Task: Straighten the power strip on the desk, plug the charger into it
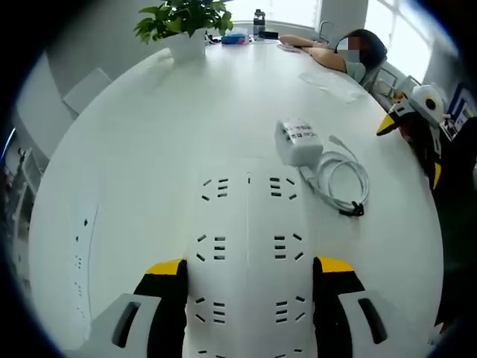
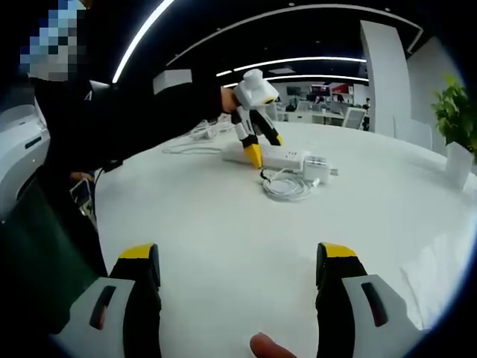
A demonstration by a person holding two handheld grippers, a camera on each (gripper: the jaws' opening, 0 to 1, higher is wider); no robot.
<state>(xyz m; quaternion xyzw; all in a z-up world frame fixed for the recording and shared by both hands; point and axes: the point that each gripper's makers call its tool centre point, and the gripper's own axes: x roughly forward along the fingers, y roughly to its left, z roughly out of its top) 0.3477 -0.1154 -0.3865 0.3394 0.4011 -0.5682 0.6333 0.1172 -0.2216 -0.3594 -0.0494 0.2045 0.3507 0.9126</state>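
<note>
In the left gripper view, the left tool [image 1: 250,280] straddles the white power strip [image 1: 248,253], a jaw close against each long side, though whether the tips press on it cannot be told. The strip lies flat on the white bench [image 1: 149,134], running straight away from the camera. Just right of the strip's far end sits the white charger [image 1: 298,142], its label up, with its coiled white cable [image 1: 339,183] beside it nearer the camera. Beyond the strip, at the bench's far edge, stands a potted plant [image 1: 186,22], and right of that a person [image 1: 350,52] leans on the bench.

In the right gripper view, the right tool [image 2: 238,280] hangs wide open with nothing between its jaws, well short of the strip [image 2: 279,158]. The left tool [image 2: 255,153] comes down onto the strip's left end; the charger [image 2: 316,167] touches its right end, the cable [image 2: 287,186] just in front.
</note>
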